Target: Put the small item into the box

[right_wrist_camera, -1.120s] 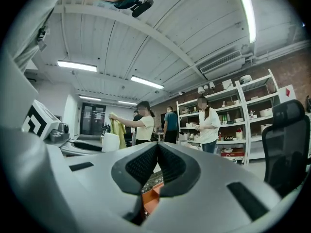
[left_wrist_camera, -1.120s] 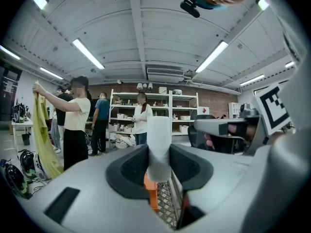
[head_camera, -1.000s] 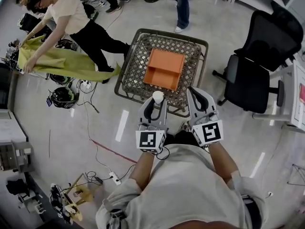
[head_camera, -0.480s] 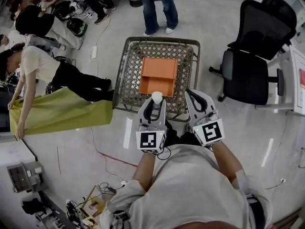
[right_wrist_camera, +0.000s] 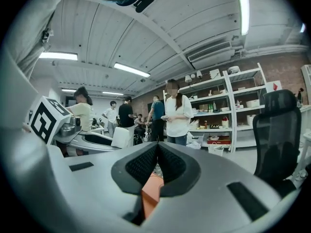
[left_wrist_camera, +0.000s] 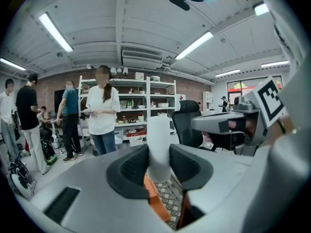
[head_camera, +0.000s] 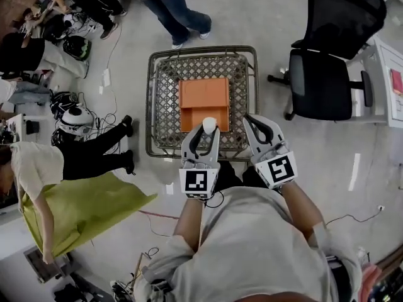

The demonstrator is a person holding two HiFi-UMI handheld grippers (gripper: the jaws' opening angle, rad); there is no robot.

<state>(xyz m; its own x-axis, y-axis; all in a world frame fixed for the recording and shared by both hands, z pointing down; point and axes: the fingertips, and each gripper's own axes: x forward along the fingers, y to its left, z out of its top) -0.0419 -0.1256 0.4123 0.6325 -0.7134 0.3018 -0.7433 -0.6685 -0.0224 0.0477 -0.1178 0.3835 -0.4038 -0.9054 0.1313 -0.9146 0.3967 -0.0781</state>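
Over near edge of orange box on wire-mesh desk: left gripper, jaws part-open, clamped on small white cylinder, upright between pads. Right gripper just beside, at box's right near corner, jaws pressed together, nothing between.

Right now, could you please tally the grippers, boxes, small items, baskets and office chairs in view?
Grippers: 2, left gripper and right gripper
Orange box: 1
White small item: 1
Lattice basket: 1
Office chair: 1
Total: 6
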